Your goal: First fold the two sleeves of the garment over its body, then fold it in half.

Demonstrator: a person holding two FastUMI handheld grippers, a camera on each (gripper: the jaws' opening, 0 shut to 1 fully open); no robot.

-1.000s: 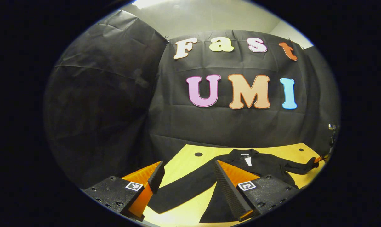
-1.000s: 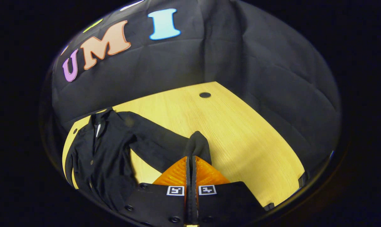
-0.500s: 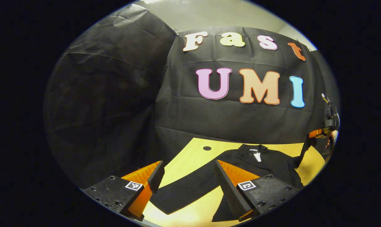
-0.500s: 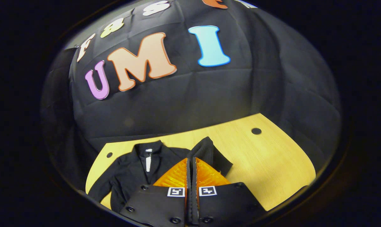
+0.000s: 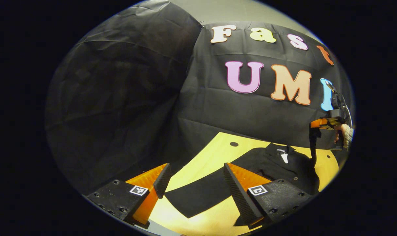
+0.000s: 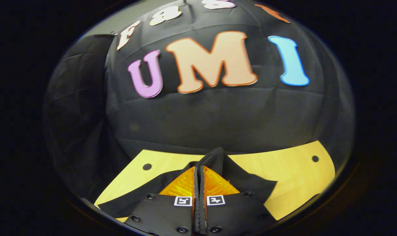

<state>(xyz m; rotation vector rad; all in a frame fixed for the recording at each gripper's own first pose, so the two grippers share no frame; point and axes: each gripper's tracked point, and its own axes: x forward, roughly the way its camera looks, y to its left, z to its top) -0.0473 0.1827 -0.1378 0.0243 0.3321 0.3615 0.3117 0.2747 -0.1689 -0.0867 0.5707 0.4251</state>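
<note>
Two grippers in frame. Left gripper (image 5: 194, 177): fingers spread wide, nothing between them, hovering over the near left part of the light yellow wooden table (image 5: 215, 154). Black long-sleeved garment with buttons and a collar (image 5: 283, 165) lying flat on that table, collar toward the far side; left sleeve (image 5: 198, 195) stretched out flat across the table below the open fingers, not touching them. Right gripper (image 6: 198, 172): fingers closed together on the cuff end of the right sleeve (image 6: 218, 157), cloth draped to both sides. Same gripper seen at far right in the left gripper view (image 5: 313, 124), raised above the table in a hand (image 5: 344, 134), sleeve hanging straight down from it to the garment body.
</note>
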